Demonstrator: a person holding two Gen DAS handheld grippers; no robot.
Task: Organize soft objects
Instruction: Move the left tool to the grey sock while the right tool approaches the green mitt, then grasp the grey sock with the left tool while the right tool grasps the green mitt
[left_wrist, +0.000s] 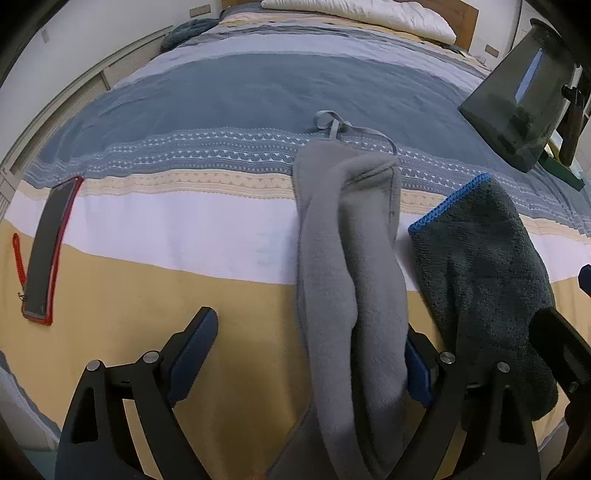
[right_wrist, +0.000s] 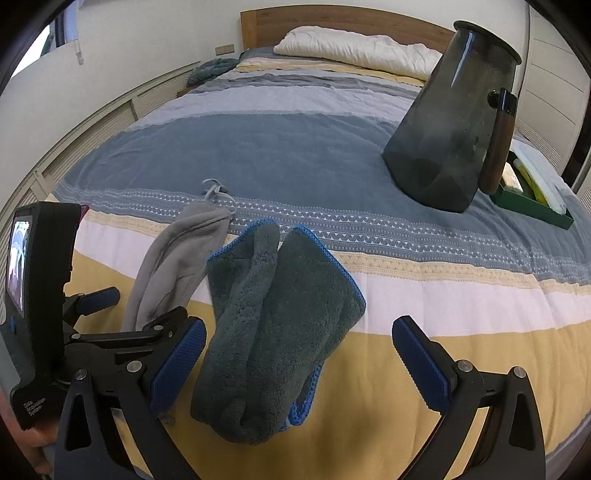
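You have two soft things on the bed: one grey fleece pouch with a drawstring, and one dark teal towel edged in blue, lying just right of the pouch. Your left gripper has its jaws apart, with the pouch lying between them against the right-hand pad. Your right gripper also has its jaws apart, straddling the near end of the towel. Beyond the towel stands one dark jug with a brown handle. Well left of the pouch lies one phone in a red case.
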